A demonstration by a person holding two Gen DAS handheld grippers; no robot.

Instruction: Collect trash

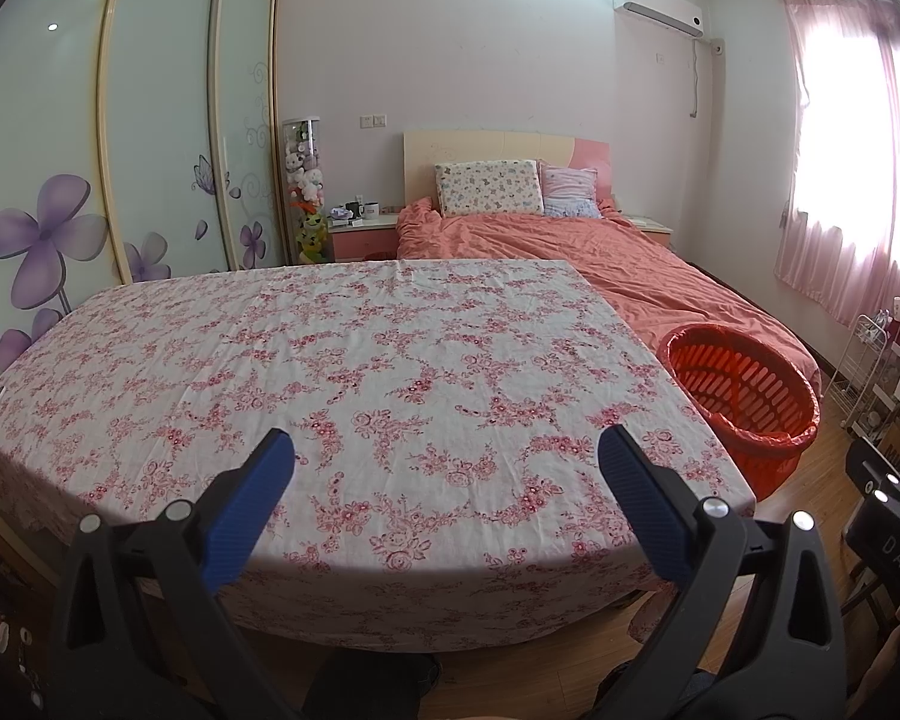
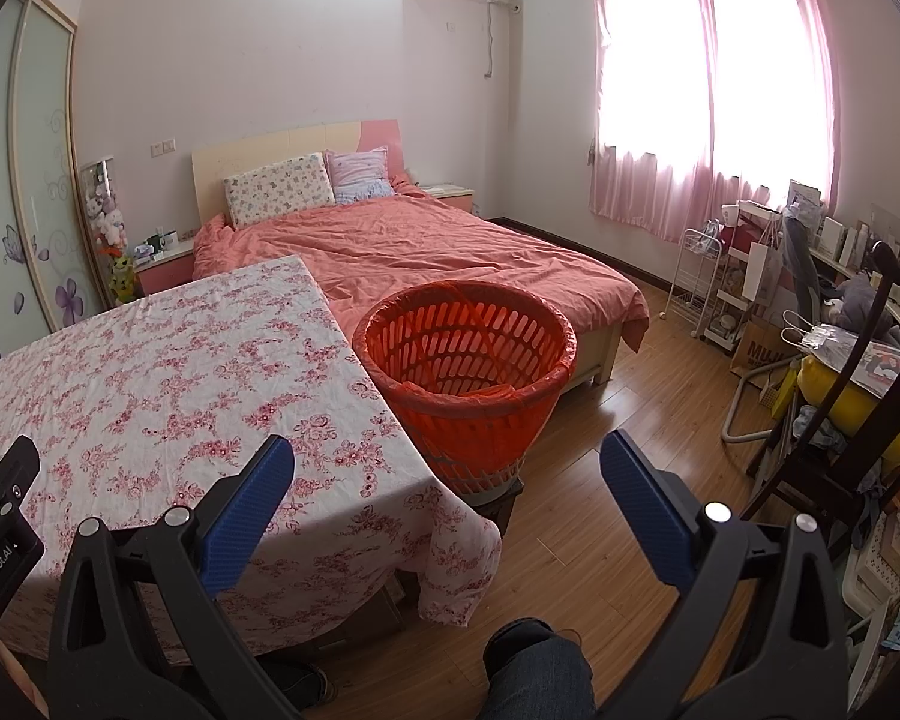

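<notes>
A bed with a salmon cover is seen along the far wall, headboard to the wall and foot toward the camera. In front of it a table is spread with a floral cloth, its long axis running from the viewer toward the bed. No trash is shown on the cloth in either view; whether small scraps lie past the edges of the views cannot be told.

An orange basket is set just beside the table's right edge, between table and bed, apparently raised on a low stool so that its rim sits near tabletop height. That placement is judged to serve the task: anything lifted off the cloth can be dropped with a short sideways move. The basket stands upright with its mouth facing up, and it is lined with an orange bag folded over the rim. Nothing can be made out inside it.

The left gripper is held over the near edge of the table, jaws spread wide and holding nothing. The right gripper is held toward the table's near right corner and the basket, likewise spread wide with nothing between its blue pads.

A knee in dark trousers is seen low in the right view.
</notes>
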